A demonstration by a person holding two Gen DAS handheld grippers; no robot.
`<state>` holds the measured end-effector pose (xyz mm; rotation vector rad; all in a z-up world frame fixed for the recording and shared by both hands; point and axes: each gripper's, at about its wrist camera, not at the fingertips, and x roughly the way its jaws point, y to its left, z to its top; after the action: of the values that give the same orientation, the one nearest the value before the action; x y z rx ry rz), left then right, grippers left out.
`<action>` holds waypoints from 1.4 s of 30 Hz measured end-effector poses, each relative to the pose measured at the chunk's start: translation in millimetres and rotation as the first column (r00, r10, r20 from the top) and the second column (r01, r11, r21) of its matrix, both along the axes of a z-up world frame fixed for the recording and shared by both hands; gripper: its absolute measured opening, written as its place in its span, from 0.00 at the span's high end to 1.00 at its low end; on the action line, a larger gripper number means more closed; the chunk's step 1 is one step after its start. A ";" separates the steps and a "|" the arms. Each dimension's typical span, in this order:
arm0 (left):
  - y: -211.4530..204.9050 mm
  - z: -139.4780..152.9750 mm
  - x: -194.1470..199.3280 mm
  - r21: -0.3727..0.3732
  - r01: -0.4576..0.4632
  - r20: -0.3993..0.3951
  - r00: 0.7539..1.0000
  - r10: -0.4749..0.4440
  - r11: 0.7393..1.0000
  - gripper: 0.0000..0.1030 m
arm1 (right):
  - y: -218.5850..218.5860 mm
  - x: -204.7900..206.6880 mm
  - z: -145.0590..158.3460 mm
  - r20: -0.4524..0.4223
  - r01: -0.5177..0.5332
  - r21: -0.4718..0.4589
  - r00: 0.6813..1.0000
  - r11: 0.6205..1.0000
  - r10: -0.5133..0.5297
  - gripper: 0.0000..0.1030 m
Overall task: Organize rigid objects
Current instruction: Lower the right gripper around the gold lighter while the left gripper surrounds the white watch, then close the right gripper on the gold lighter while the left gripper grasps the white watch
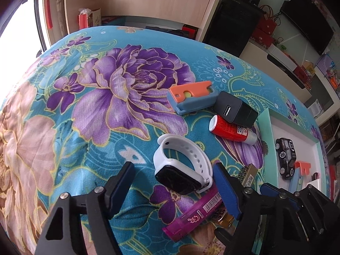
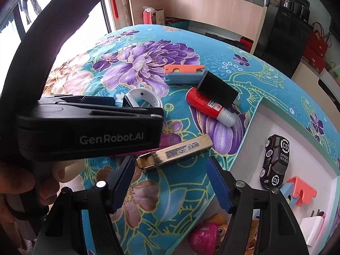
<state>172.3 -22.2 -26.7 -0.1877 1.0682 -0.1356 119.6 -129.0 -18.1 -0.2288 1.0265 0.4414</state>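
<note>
Under right tool [image 2: 170, 170] — pink toy [image 2: 205, 237]; left view misses it.

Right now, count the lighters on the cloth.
2. The purple lighter lies just below the watch; the gold lighter lies beside it, toward the tray. Others may be hidden behind the grippers.

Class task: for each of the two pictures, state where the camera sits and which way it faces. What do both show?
Left wrist: on the left gripper, angled down at a white watch on the flowered cloth; its own fingers show, the watch between them.
Right wrist: on the right gripper, angled down at a gold lighter; its fingers, the left gripper and a hand show.
Shared: watch, red bottle, toy car.
</note>
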 end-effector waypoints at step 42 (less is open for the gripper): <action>38.6 0.6 -7.4 -0.067 -0.126 -0.012 0.992 0.125 0.990 0.42 | -7.3 39.3 -6.3 -0.043 0.353 0.092 0.936 0.931 -0.350 0.51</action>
<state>164.9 16.3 -26.1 -0.3159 1.0571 -0.0574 158.9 -136.3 -24.4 0.0516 1.0430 0.1675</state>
